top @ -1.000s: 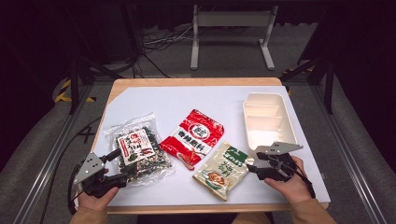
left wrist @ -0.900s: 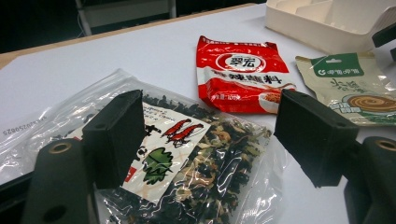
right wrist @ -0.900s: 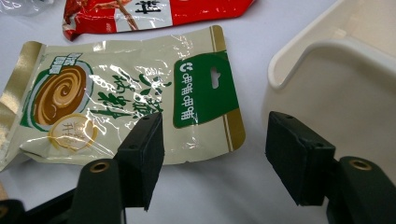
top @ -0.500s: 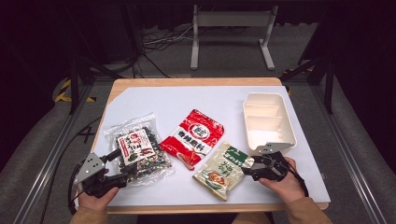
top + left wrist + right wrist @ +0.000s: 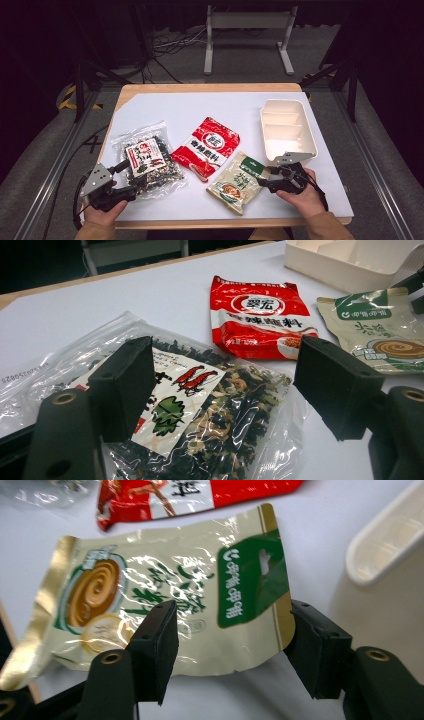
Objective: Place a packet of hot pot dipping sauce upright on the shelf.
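— How many packets do you count, left to right?

— Three on my table (image 5: 210, 105): clear seaweed bag (image 5: 150, 160), red pouch (image 5: 207, 148), green pouch (image 5: 240, 181). One white tray (image 5: 286, 129).

— Jaws?

— My left gripper (image 5: 131, 177) gapes over the bag's corner. My right gripper (image 5: 266, 181), just narrowing, straddles the green pouch's near end, not pinching.

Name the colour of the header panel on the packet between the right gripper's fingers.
Green header panel, clearest in the right gripper view.
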Available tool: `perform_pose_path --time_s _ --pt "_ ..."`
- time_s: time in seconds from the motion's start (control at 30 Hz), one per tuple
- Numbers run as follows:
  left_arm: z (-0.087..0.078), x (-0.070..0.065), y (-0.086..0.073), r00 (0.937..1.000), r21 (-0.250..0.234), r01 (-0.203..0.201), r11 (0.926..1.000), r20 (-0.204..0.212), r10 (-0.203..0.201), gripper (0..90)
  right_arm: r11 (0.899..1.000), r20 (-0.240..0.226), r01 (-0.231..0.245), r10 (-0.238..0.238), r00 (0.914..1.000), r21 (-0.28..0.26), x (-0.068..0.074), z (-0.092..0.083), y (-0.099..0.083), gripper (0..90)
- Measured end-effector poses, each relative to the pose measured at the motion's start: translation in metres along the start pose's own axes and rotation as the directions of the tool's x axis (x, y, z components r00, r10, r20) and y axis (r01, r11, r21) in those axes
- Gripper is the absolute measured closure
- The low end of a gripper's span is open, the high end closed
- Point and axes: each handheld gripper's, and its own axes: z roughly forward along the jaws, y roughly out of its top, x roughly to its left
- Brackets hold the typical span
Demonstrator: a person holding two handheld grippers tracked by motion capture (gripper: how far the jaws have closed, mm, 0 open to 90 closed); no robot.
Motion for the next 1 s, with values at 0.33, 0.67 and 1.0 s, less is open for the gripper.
perform_pose_path --time_s 0.33,0.67,1.0 --pt "0.001 0.000 0.000 1.0000 0.002 0.000 1.0000 0.002 0.000 24.7 0.999 -0.082 0.023 -0.026 0.9963 -0.029 0.016 0.001 0.009 40.4" --pt "0.001 0.000 0.000 1.0000 0.001 0.000 1.0000 0.002 0.000 24.7 0.999 -0.135 0.011 -0.006 0.9909 0.035 0.017 0.025 0.014 43.7" --pt "0.000 0.000 0.000 1.0000 0.001 0.000 1.0000 0.003 0.000 24.6 0.996 -0.124 0.018 -0.007 0.9923 0.086 0.014 0.040 0.012 67.3"
